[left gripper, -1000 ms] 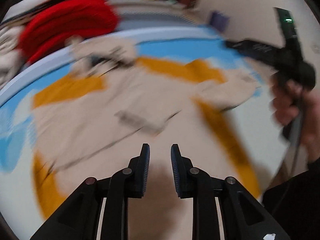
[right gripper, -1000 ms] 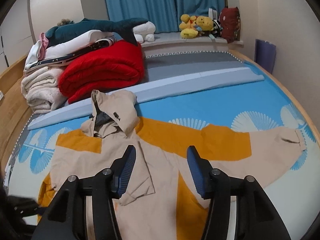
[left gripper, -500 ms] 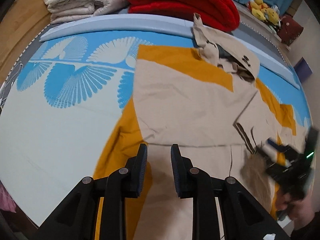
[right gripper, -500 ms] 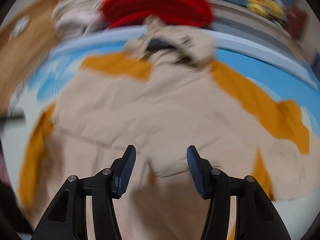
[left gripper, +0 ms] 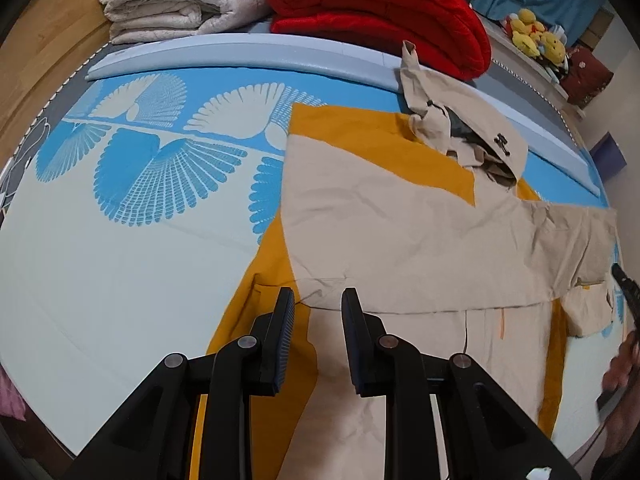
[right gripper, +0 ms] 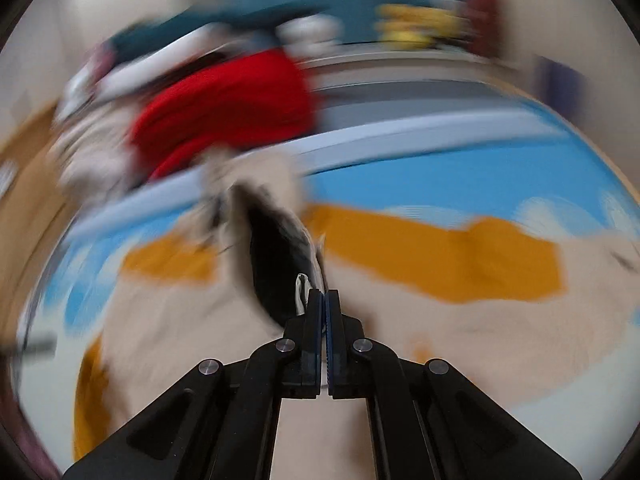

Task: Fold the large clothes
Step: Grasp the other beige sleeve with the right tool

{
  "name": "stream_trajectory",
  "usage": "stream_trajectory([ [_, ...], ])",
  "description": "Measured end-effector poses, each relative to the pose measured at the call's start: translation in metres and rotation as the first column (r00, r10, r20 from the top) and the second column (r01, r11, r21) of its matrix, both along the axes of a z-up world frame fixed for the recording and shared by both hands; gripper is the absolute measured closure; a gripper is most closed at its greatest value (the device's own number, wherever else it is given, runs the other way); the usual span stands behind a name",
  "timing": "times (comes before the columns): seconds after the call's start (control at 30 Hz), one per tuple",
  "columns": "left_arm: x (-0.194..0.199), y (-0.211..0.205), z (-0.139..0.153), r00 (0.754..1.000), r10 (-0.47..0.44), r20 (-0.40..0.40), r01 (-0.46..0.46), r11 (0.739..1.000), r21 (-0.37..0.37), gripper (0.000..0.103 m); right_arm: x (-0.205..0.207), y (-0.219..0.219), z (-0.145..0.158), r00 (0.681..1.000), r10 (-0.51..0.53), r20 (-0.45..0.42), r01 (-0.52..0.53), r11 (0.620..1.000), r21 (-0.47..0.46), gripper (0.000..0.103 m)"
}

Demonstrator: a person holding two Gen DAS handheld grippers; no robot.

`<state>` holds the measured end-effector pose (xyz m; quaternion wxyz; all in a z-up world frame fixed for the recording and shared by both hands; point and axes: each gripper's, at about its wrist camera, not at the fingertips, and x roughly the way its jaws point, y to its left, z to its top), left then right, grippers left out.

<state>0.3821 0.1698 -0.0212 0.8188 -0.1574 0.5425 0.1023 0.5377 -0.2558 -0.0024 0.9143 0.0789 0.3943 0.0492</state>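
Beige-and-mustard cloth fills the near ground: the jacket [left gripper: 404,232] lies spread flat on the bed [left gripper: 120,264], hood toward the far side. The left gripper [left gripper: 318,320] hovers over its near left part with fingers apart, holding nothing. The right gripper [right gripper: 324,312] has its fingers pressed together, and the blurred wrist view shows pale cloth with a dark lining at their tips; whether they truly pinch the jacket I cannot tell. This looks like the first fold beginning. Next, the left fingers likely need to close on the left edge. Farther off sit a red blanket [left gripper: 380,12] and a cream blanket [left gripper: 168,0].
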Motion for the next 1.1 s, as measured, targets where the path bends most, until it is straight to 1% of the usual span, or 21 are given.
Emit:
stream_trajectory([
  [0.03, 0.000, -0.003, -0.002, 1.000, -0.006, -0.006, 0.006, 1.000, 0.000, 0.082, 0.003, -0.029, -0.002, 0.993, -0.117, -0.008, 0.116, 0.993, -0.023, 0.099],
  [0.07, 0.001, -0.004, -0.003, 1.000, -0.008, -0.009, 0.008, 1.000, 0.000, 0.082, 0.005, -0.048, -0.003, 0.978, -0.208, -0.011, 0.207, 0.977, -0.056, 0.098],
  [0.1, 0.001, -0.007, -0.006, 1.000, -0.013, -0.014, 0.013, 1.000, 0.002, 0.082, 0.006, -0.065, -0.006, 0.958, -0.286, -0.016, 0.284, 0.956, -0.070, 0.098],
  [0.13, 0.002, -0.008, -0.007, 1.000, -0.015, -0.017, 0.015, 1.000, 0.003, 0.082, 0.007, -0.081, -0.011, 0.943, -0.329, -0.037, 0.328, 0.944, -0.043, 0.097],
  [0.17, 0.002, -0.009, -0.008, 1.000, -0.015, -0.021, 0.016, 1.000, 0.002, 0.082, 0.010, -0.088, -0.016, 0.941, -0.332, -0.058, 0.332, 0.943, -0.013, 0.096],
  [0.23, 0.004, -0.011, -0.011, 1.000, -0.017, -0.026, 0.017, 1.000, 0.000, 0.082, 0.021, -0.093, -0.029, 0.952, -0.283, -0.115, 0.290, 0.956, 0.047, 0.094],
  [0.3, 0.004, -0.012, -0.012, 0.999, -0.021, -0.027, 0.021, 1.000, 0.004, 0.082, 0.035, -0.089, -0.053, 0.966, -0.184, -0.184, 0.206, 0.973, 0.106, 0.091],
  [0.37, 0.005, -0.016, -0.015, 0.999, -0.028, -0.033, 0.029, 1.000, 0.006, 0.082, 0.042, -0.078, -0.075, 0.964, -0.098, -0.245, 0.141, 0.976, 0.165, 0.084],
  [0.4, 0.005, -0.017, -0.016, 0.999, -0.032, -0.035, 0.033, 0.999, 0.005, 0.082, 0.048, -0.073, -0.091, 0.957, -0.058, -0.283, 0.112, 0.978, 0.178, 0.083],
  [0.47, 0.006, -0.020, -0.018, 0.998, -0.046, -0.038, 0.046, 0.999, 0.002, 0.082, 0.050, -0.067, -0.116, 0.945, -0.048, -0.322, 0.101, 0.984, 0.149, 0.081],
  [0.53, 0.006, -0.023, -0.020, 0.998, -0.054, -0.043, 0.054, 0.999, 0.005, 0.082, 0.053, -0.072, -0.138, 0.923, -0.061, -0.381, 0.115, 0.986, 0.121, 0.081],
  [0.57, 0.007, -0.024, -0.020, 0.997, -0.057, -0.044, 0.058, 0.998, 0.006, 0.082, 0.051, -0.079, -0.140, 0.916, -0.090, -0.391, 0.143, 0.984, 0.110, 0.080],
  [0.6, 0.007, -0.025, -0.021, 0.997, -0.062, -0.045, 0.062, 0.998, 0.006, 0.082, 0.049, -0.086, -0.137, 0.911, -0.107, -0.398, 0.168, 0.978, 0.121, 0.080],
  [0.63, 0.008, -0.025, -0.021, 0.997, -0.065, -0.046, 0.066, 0.998, 0.007, 0.082, 0.047, -0.093, -0.130, 0.916, -0.102, -0.389, 0.174, 0.972, 0.155, 0.080],
  [0.67, 0.008, -0.026, -0.020, 0.997, -0.064, -0.045, 0.065, 0.998, 0.006, 0.082, 0.045, -0.097, -0.122, 0.924, -0.100, -0.368, 0.171, 0.971, 0.166, 0.080],
  [0.73, 0.008, -0.028, -0.018, 0.997, -0.069, -0.038, 0.069, 0.998, 0.001, 0.082, 0.034, -0.116, -0.090, 0.958, -0.119, -0.263, 0.158, 0.978, 0.135, 0.080],
  [0.8, 0.008, -0.034, -0.017, 0.995, -0.090, -0.033, 0.090, 0.996, 0.007, 0.082, 0.025, -0.142, -0.071, 0.970, -0.148, -0.194, 0.172, 0.978, 0.115, 0.078],
  [0.83, 0.007, -0.039, -0.017, 0.994, -0.105, -0.032, 0.105, 0.994, 0.012, 0.082, 0.019, -0.162, -0.065, 0.969, -0.186, -0.166, 0.204, 0.974, 0.102, 0.076],
  [0.93, 0.005, -0.052, -0.020, 0.989, -0.145, -0.040, 0.146, 0.989, 0.022, 0.082, 0.005, -0.223, -0.061, 0.949, -0.288, -0.126, 0.297, 0.953, 0.065, 0.072],
  [1.0, 0.004, -0.059, -0.023, 0.985, -0.164, -0.045, 0.166, 0.986, 0.024, 0.082, 0.000, -0.263, -0.067, 0.922, -0.369, -0.120, 0.375, 0.927, 0.028, 0.071],
  [1.1, 0.004, -0.071, -0.026, 0.980, -0.194, -0.049, 0.195, 0.980, 0.030, 0.082, -0.013, -0.327, -0.078, 0.871, -0.477, -0.113, 0.483, 0.875, 0.027, 0.070],
])
